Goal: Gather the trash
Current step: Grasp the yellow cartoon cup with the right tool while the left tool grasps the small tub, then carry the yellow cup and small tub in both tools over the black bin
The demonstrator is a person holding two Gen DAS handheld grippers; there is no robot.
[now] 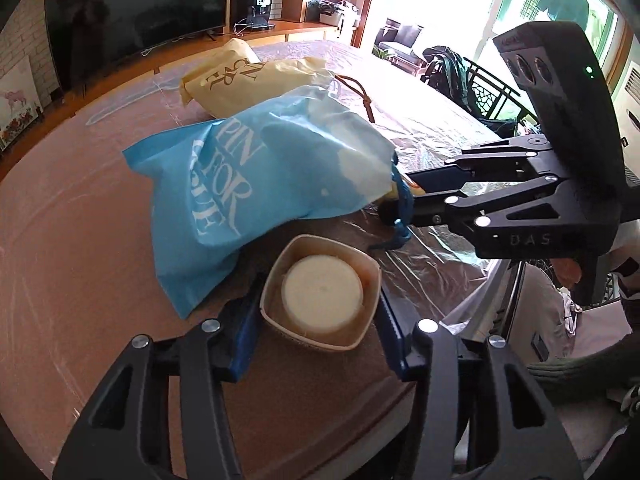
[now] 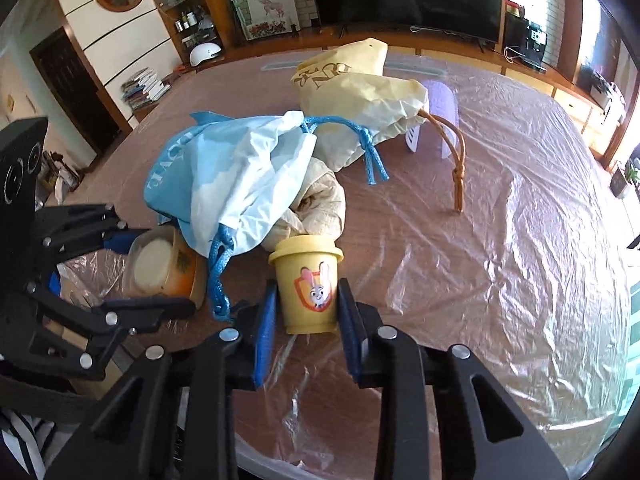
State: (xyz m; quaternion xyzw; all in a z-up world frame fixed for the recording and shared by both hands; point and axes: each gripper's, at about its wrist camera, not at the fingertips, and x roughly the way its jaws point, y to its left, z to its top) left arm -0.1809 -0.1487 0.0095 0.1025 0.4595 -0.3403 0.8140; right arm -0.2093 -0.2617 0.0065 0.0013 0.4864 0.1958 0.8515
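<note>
A square paper bowl (image 1: pixel 320 292) with a round white lid inside sits at the table's near edge. My left gripper (image 1: pixel 318 300) has its blue pads (image 1: pixel 244 332) against two opposite sides of the bowl (image 2: pixel 160 264). A small yellow lidded cup (image 2: pixel 308 284) with a rabbit sticker stands upright between the blue pads (image 2: pixel 266 332) of my right gripper (image 2: pixel 308 292), which is shut on it. In the left wrist view the right gripper (image 1: pixel 400 200) reaches in from the right, and the blue bag hides most of the cup.
A blue drawstring plastic bag (image 2: pixel 224 176) lies just behind the bowl and cup, with crumpled beige paper (image 2: pixel 320 200) under it. A cream bag (image 2: pixel 352 80) with a brown cord lies farther back. Clear film covers the brown table (image 2: pixel 500 220). A television (image 1: pixel 136 12) stands beyond.
</note>
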